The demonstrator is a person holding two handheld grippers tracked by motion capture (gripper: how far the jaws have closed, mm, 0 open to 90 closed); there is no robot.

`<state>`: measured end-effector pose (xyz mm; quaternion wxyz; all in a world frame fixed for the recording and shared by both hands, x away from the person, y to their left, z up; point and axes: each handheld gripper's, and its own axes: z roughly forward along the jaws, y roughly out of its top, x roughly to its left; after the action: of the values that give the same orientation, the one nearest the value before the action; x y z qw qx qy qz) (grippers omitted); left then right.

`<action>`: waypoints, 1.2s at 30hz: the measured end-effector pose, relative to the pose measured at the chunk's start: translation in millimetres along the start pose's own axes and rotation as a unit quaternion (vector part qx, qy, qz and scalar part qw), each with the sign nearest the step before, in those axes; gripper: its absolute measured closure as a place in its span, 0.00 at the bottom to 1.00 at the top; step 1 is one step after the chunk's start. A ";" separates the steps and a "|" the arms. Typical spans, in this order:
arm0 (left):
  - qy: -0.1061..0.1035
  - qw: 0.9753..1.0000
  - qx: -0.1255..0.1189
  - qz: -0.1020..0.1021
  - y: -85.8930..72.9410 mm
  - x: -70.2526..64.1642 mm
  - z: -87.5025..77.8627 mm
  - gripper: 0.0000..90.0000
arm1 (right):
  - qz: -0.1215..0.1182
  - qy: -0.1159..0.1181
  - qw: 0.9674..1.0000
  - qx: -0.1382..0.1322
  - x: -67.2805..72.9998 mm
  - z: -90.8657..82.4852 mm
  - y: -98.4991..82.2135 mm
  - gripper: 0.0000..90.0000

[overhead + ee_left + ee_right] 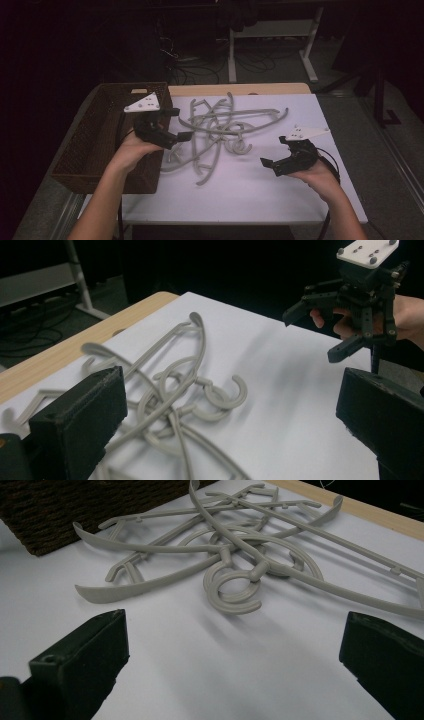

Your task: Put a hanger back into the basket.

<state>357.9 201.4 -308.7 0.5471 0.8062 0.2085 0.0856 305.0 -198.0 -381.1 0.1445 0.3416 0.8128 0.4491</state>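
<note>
- Forearms, two of them, enter from the near edge.
- One brown wicker basket (95, 145) sits at the table's left.
- My left gripper (176, 125) hovers over the hangers' left edge, jaws spread, empty.
- Grey hangers (220, 130) lie tangled mid-table; I can't count them.
- My right gripper (272, 156) hovers right of them, jaws spread, empty.

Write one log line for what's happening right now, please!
left hand-held gripper: open, beside hanger pile | right hand-held gripper: open, empty | grey hangers: tangled on table | wicker basket: left
</note>
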 end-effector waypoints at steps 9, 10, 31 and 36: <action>-0.010 1.000 0.009 -0.001 4.4 -4.6 44.9 0.00 | -0.003 0.002 1.000 0.005 -1.0 3.4 0.1 0.00; -0.010 1.000 0.013 0.000 4.0 -4.6 49.7 0.00 | -0.003 0.002 1.000 0.006 -1.4 3.5 -0.2 0.00; 0.022 0.997 0.070 -0.008 -15.5 26.8 126.8 0.16 | 0.002 0.013 1.000 0.003 -4.5 1.1 -2.3 0.00; 0.037 0.994 0.100 0.000 -25.8 36.9 140.1 0.25 | 0.003 0.016 1.000 0.003 -4.9 1.0 -2.4 0.00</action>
<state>436.1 106.8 -389.9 0.4552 0.8533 0.2362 0.0942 308.1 -201.5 -384.0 0.1296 0.3371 0.8153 0.4527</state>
